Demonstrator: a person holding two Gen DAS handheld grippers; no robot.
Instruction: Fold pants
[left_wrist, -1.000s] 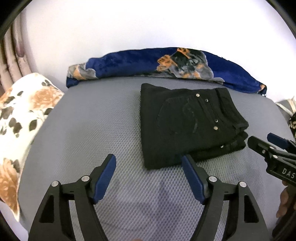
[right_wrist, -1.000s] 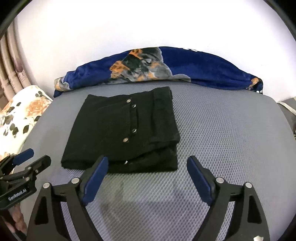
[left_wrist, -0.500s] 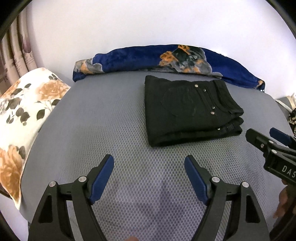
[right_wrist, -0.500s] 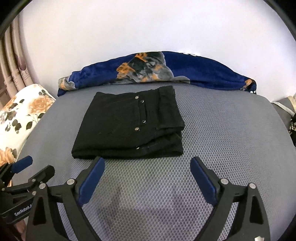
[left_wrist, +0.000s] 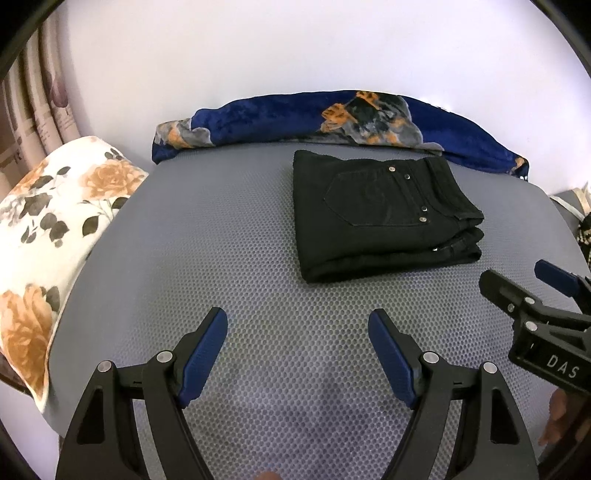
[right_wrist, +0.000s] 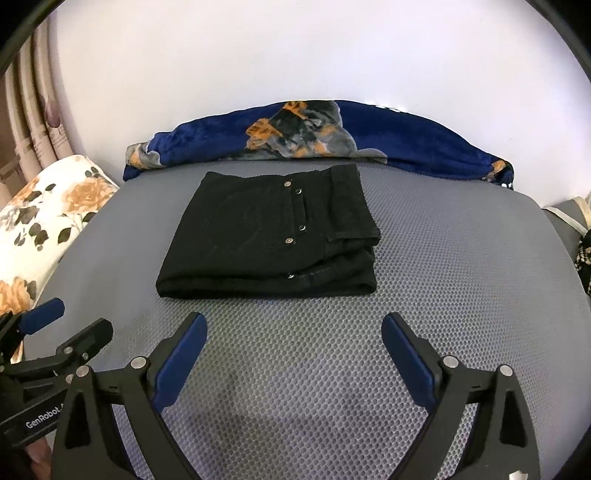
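My right claw (left_wrist: 546, 291) was cut off at the left wrist view's right edge; its lettering read only "DAS". My left claw (right_wrist: 62, 325) ran off the right wrist view's left edge. The pants' (right_wrist: 269, 236) lower folded layers lay hidden under the top one. A patterned object (left_wrist: 585, 229) at the right edge was too cropped to identify.

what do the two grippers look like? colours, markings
Both match: left gripper and right gripper have black angular frames with triangular cut-outs, silver rivets and blue pads. White lettering on the bodies: "GenRobot" on the left, "DAS" on the right. No cables or sleeves visible.
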